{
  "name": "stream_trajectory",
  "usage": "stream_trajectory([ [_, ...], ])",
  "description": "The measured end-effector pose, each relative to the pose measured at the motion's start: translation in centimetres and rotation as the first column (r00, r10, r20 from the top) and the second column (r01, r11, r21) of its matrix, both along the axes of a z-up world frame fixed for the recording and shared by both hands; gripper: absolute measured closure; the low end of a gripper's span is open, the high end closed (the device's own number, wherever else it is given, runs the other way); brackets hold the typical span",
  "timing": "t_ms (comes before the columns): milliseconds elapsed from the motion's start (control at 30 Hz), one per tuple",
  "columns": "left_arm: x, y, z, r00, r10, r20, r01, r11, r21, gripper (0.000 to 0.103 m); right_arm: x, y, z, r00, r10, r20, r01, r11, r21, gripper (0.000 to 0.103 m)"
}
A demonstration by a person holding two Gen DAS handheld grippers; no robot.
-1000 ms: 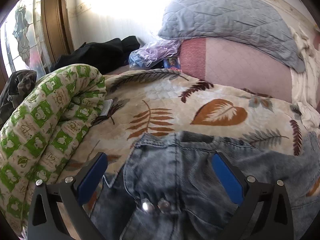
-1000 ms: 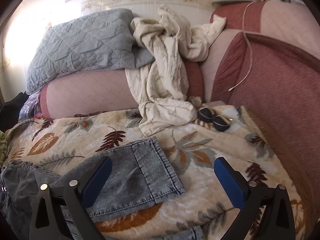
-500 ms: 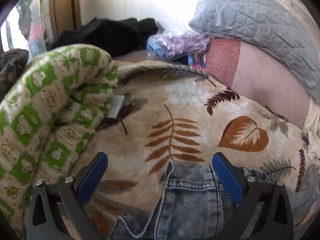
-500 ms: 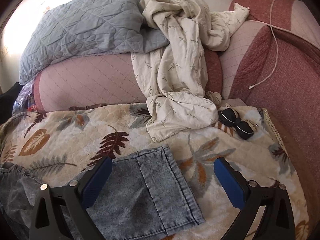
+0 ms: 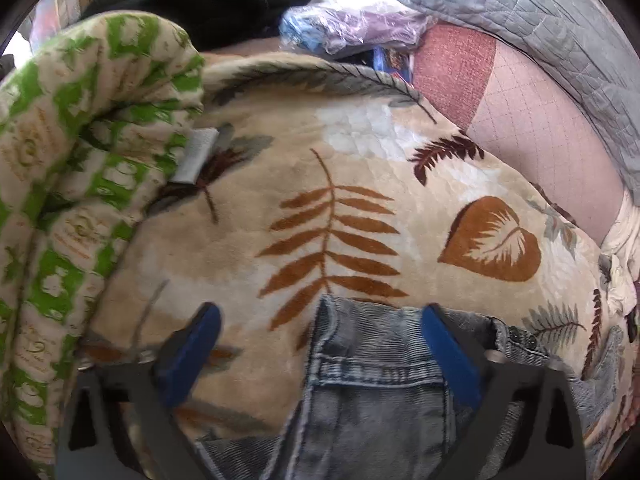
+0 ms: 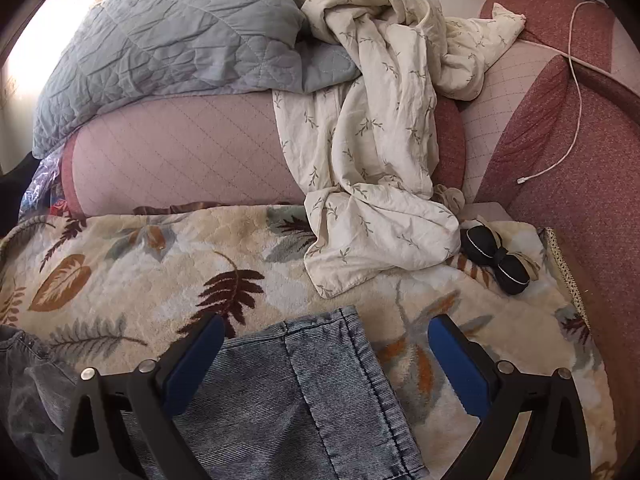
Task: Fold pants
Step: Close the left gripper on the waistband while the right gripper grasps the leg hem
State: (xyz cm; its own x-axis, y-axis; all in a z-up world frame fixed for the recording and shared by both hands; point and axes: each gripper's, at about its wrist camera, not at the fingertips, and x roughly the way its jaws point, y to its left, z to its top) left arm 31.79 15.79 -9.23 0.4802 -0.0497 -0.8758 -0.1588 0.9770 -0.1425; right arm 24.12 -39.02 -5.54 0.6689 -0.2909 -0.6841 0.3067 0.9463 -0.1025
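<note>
Your left tool (image 5: 316,330) is closing around the pants' (image 5: 372,380) faded grey-blue denim waistband on the blanket (image 5: 360,184), pads not yet pressing. Your right tool (image 6: 326,340) gapes wide over the hemmed leg end, gripping nothing.

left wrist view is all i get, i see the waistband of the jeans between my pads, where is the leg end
Observer: The leg hem lies flat on the leaf blanket, between the right hand-held gripper's open pads.
Operator: anything close to that hem
Observer: A crumpled cream sheet hangs down onto the blanket just beyond it, not touching it.
Operator: and right of that
Observer: A black bow-shaped item sits by the sheet's edge.
Operator: my left, closed yet
Observer: Left hand-held gripper: jaws closing, waistband between them, not yet pinched.
</note>
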Motion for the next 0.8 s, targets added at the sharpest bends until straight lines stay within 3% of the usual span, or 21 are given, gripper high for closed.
stream_trajectory([
  [33, 0.2, -0.1, -0.5, 1.000, -0.016, -0.018, 0.016, 1.000, -0.006, 0.031, 0.0, -0.1, 0.0, 1.000, -0.001, -0.001, 0.001, 1.000, -0.001, 0.000],
  [100, 0.4, -0.4, -1.3, 0.998, -0.039, -0.039, 0.037, 0.998, -0.042, 0.074, 0.1, -0.6, 0.1, 1.000, -0.004, 0.007, 0.004, 1.000, 0.013, 0.000],
  [133, 0.5, -0.4, -1.8, 0.997, -0.057, -0.043, 0.053, 0.995, -0.089, 0.079, 0.1, -0.8, 0.1, 1.000, -0.006, 0.012, 0.006, 1.000, 0.023, 0.000],
  [200, 0.3, -0.4, -1.9, 0.998, -0.056, -0.034, 0.052, 0.994, -0.097, 0.088, 0.3, -1.6, 0.2, 1.000, -0.018, 0.022, 0.017, 0.999, 0.048, 0.000],
  [267, 0.1, -0.5, -1.6, 0.998, -0.066, -0.012, 0.064, 0.990, -0.122, 0.093, 0.6, -2.3, 0.0, 0.999, -0.026, 0.026, 0.024, 0.997, 0.073, 0.000],
  [500, -0.5, -2.0, -0.3, 0.991, -0.126, 0.049, 0.131, 0.985, -0.108, 0.094, 2.5, -5.3, -2.7, 0.997, -0.059, -0.040, 0.066, 0.977, 0.203, 0.001],
  [667, -0.3, -1.7, -0.2, 0.990, -0.125, 0.060, 0.132, 0.982, -0.132, 0.094, 4.1, -6.0, -5.5, 0.990, -0.059, -0.130, 0.087, 0.971, 0.223, 0.018],
  [800, -0.6, -1.6, -0.2, 0.990, -0.126, 0.062, 0.133, 0.982, -0.134, 0.094, 4.5, -6.2, -6.8, 0.991, -0.030, -0.134, 0.066, 0.959, 0.276, 0.034],
])
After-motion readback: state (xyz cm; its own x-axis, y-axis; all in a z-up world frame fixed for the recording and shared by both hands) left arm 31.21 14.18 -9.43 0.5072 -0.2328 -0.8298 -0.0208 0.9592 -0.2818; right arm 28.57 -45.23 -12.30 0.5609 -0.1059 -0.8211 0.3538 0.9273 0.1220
